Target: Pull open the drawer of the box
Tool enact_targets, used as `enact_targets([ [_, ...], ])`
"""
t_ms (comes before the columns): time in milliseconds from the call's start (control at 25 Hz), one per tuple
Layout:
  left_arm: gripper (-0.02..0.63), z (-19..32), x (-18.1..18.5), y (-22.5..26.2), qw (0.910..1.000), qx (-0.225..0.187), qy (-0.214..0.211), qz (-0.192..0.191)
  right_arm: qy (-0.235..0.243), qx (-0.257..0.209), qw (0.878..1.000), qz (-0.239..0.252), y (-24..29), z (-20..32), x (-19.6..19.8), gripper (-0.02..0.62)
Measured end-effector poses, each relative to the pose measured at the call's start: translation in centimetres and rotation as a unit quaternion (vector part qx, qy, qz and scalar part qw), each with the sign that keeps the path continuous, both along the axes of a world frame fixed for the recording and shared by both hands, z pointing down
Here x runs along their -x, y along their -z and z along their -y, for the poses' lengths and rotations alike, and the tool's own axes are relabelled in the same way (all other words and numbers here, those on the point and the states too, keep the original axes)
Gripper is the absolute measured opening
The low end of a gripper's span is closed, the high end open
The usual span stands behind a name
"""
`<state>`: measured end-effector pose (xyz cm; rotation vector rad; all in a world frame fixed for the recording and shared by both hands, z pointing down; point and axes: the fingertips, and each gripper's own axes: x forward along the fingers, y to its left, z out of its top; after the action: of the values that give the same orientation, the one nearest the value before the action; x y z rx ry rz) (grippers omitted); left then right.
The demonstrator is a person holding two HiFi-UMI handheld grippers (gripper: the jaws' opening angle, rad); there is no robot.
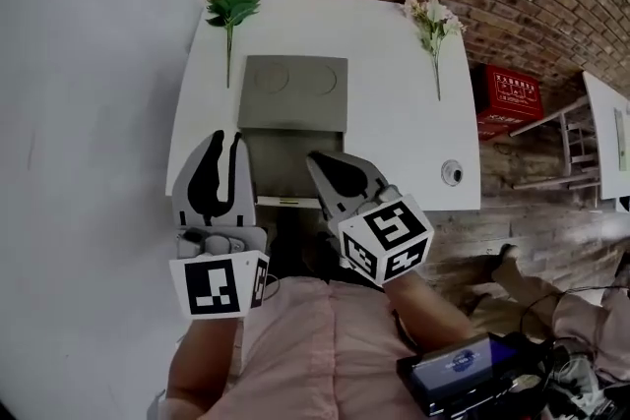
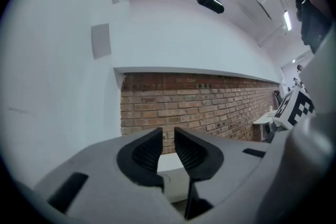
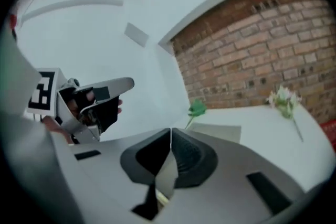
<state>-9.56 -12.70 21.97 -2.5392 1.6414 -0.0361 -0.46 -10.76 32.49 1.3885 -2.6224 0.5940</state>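
Observation:
A flat grey box (image 1: pixel 293 91) lies in the middle of the white table (image 1: pixel 394 123). Its drawer (image 1: pixel 290 167) stands pulled out toward me, with a pale front edge (image 1: pixel 287 203). Both grippers hang raised over the table's near edge. My left gripper (image 1: pixel 227 137) is just left of the drawer; a narrow gap shows between its jaws (image 2: pixel 168 131) and nothing is in it. My right gripper (image 1: pixel 313 155) is over the drawer's right side, jaws (image 3: pixel 170 131) pressed together and empty. The right gripper view shows the box top (image 3: pixel 220 131) beyond the jaws and the left gripper (image 3: pixel 94 102) off to the left.
A green leafy sprig (image 1: pixel 231 7) lies at the table's far left and a pale flower stem (image 1: pixel 433 20) at its far right. A small round object (image 1: pixel 452 172) sits near the right front corner. A brick wall runs behind; a red crate (image 1: pixel 509 95) stands right of the table.

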Motion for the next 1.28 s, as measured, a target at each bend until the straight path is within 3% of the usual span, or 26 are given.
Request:
enact_targets([
  [80,0.008,-0.3,-0.6,1.9,0.9998,-0.018,-0.002,-0.006,-0.034,-0.056,0.998,-0.024,3.0,0.7,-1.8,0.006],
  [200,0.009,-0.6,-1.4,3.8,0.9993,-0.035,-0.01,-0.002,-0.07,-0.115,0.99,-0.043,6.3,1.2,-3.6,0.006],
  [360,0.009,-0.4,-1.5,4.9,0.999,-0.044,-0.003,0.005,-0.09,-0.153,0.983,-0.05,8.5,0.9,-4.6,0.005],
  [720,0.009,-0.2,-1.9,5.1,0.999,-0.045,-0.001,0.003,-0.102,-0.182,0.976,-0.057,9.8,0.9,-5.1,0.003],
  [1280,0.009,1.2,-1.4,3.8,0.9992,-0.037,-0.007,0.009,-0.099,-0.184,0.976,-0.054,9.4,2.2,-3.8,0.003],
])
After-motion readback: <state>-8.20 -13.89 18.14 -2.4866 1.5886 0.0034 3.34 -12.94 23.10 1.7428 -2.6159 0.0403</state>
